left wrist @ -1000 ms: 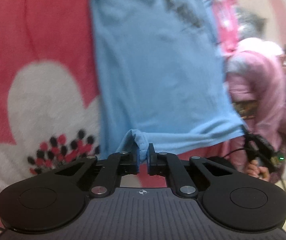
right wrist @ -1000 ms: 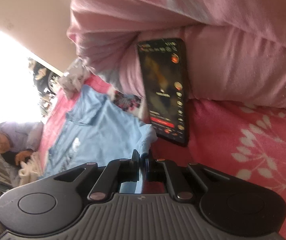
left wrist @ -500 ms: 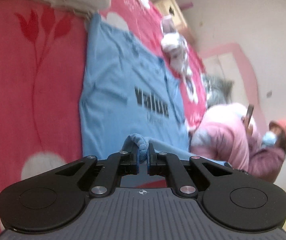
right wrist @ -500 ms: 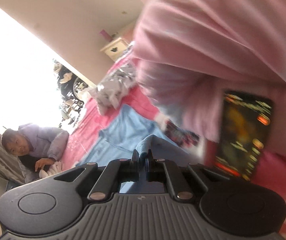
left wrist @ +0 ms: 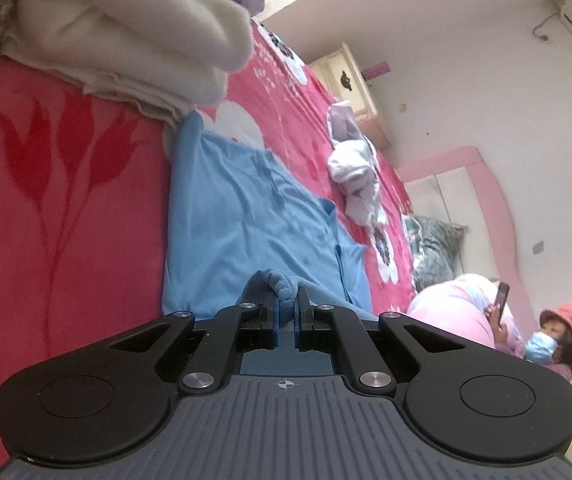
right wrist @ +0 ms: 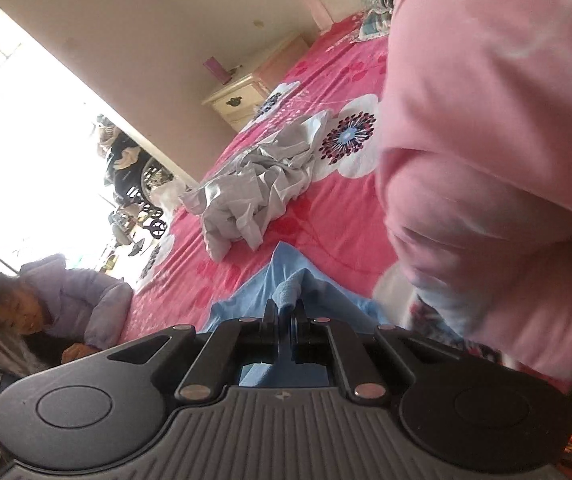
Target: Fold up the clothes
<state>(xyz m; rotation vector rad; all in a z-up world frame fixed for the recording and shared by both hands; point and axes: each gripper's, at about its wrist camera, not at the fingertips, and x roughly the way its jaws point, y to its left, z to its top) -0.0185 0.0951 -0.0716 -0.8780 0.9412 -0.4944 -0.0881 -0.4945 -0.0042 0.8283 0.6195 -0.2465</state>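
A light blue T-shirt [left wrist: 241, 220] lies spread on a pink flowered bedspread [left wrist: 65, 208]. My left gripper [left wrist: 286, 300] is shut on a bunched edge of the shirt, low over the bed. In the right wrist view the same blue T-shirt [right wrist: 294, 280] runs up into my right gripper [right wrist: 285, 310], which is shut on a fold of its cloth. The shirt's print is hidden in both views.
A cream folded pile [left wrist: 125, 36] sits by the shirt's far end. A crumpled grey-white garment [right wrist: 253, 192] lies on the bed. A person in pink with a phone [left wrist: 482, 316] sits at the right, a pink sleeve [right wrist: 498, 140] close by, another person [right wrist: 57, 304] at the bedside, a nightstand [right wrist: 245, 100] behind.
Both grippers have swung low and forward along the bed while staying shut on the shirt. The shirt's lettering and the phone have left the views; the far bed and room now show.
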